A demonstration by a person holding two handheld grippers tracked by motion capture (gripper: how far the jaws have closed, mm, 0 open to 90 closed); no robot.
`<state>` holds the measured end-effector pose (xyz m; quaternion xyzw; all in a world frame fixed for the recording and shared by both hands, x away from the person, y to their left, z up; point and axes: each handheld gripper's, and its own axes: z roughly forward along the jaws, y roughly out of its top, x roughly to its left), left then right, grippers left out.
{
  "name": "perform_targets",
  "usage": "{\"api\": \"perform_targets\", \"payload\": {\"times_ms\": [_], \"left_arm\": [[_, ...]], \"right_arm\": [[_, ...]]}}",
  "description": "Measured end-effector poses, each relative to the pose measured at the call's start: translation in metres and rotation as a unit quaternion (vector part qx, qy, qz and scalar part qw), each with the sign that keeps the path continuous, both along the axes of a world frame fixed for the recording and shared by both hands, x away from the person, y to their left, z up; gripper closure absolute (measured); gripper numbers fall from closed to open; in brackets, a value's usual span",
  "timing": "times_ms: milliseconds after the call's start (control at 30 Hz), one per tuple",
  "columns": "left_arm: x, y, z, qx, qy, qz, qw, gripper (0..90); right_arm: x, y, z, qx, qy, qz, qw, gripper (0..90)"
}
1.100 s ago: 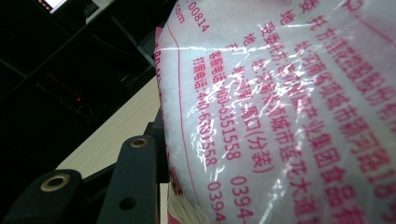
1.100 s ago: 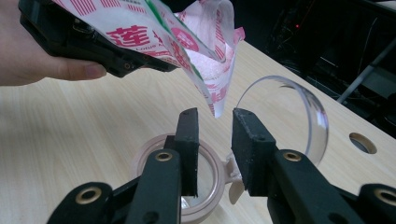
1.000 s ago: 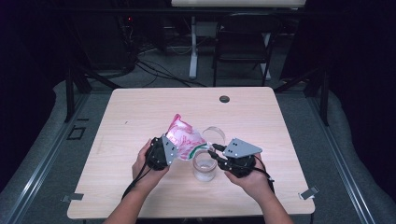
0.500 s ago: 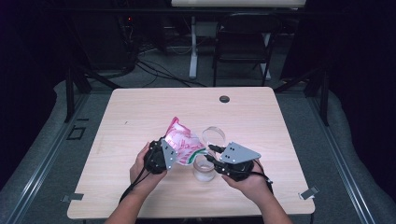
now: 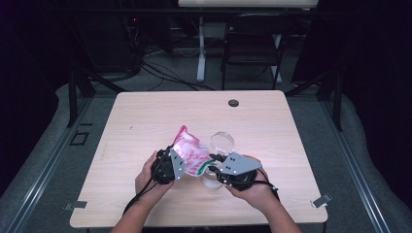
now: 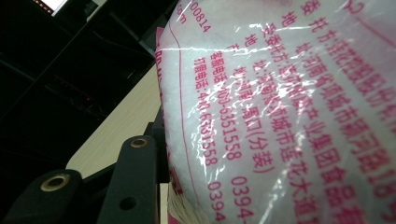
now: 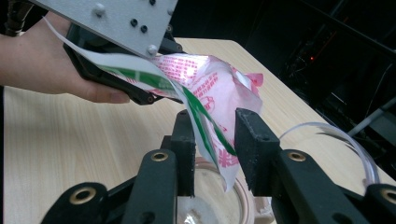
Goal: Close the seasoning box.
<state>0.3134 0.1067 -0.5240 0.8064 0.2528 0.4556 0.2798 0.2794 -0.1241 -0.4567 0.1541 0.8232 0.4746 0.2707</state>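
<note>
Left claw: I clamp it on the pink-printed bag, holding the bag tilted above the counter.
Right claw: my jaws stand apart, with the bag's lower corner hanging between them; I cannot tell if they touch it.
Bag: lifted between my two claws, its corner over the clear cup.
Lid: lies just beyond the cup.

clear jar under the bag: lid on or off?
Off. The round clear plastic jar shows an open mouth below the pink-printed plastic bag; its clear lid lies apart on the wooden table.
</note>
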Motion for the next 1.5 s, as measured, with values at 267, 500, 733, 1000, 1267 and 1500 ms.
{"api": "perform_targets", "payload": {"times_ms": [267, 500, 733, 1000, 1267, 1500], "left_arm": [[-0.003, -0.001, 0.0, 0.004, -0.006, -0.008, 0.9999, 61.0], [-0.005, -0.002, 0.001, 0.007, -0.008, -0.009, 0.9999, 61.1], [-0.005, -0.003, 0.0, 0.011, -0.009, -0.011, 0.9998, 61.1], [-0.005, -0.004, -0.002, 0.012, -0.009, -0.009, 0.9998, 61.2], [-0.005, -0.004, -0.002, 0.018, -0.015, -0.008, 0.9997, 61.2], [-0.005, -0.004, -0.002, 0.022, -0.025, -0.009, 0.9994, 61.2]], "right_arm": [[0.003, 0.005, -0.006, -0.012, 0.005, 0.004, 0.9999, 70.1], [0.006, 0.008, -0.01, -0.022, 0.001, 0.003, 0.9998, 73.2], [0.007, 0.01, -0.012, -0.026, 0.004, 0.004, 0.9996, 77.5], [0.008, 0.009, -0.014, -0.023, 0.015, 0.007, 0.9996, 85.0], [0.01, 0.008, -0.015, -0.012, 0.034, 0.009, 0.9993, 88.4], [0.011, 0.007, -0.015, -0.005, 0.046, 0.011, 0.9989, 90.0]]}}
